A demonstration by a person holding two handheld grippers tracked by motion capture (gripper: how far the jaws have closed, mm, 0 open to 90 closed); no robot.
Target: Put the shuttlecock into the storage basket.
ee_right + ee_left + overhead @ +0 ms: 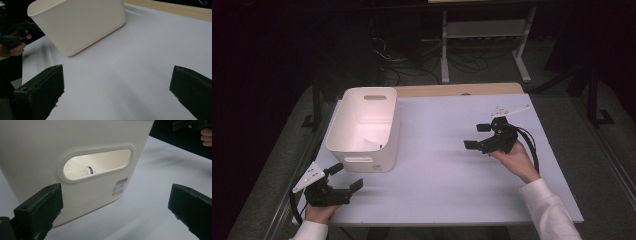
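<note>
On the desk (452,165) stands a white bin (364,129), and through its handle slot in the left gripper view a white shuttlecock (79,169) with a blue-banded cork lies inside, mostly hidden by the bin wall; from the high view it is just a faint pale shape on the bin floor. The left tool (346,176) hovers just beside the bin's near end, jaws spread wide and empty. The right tool (478,136) hangs well apart over bare desk, jaws likewise gaping with nothing between them.
</note>
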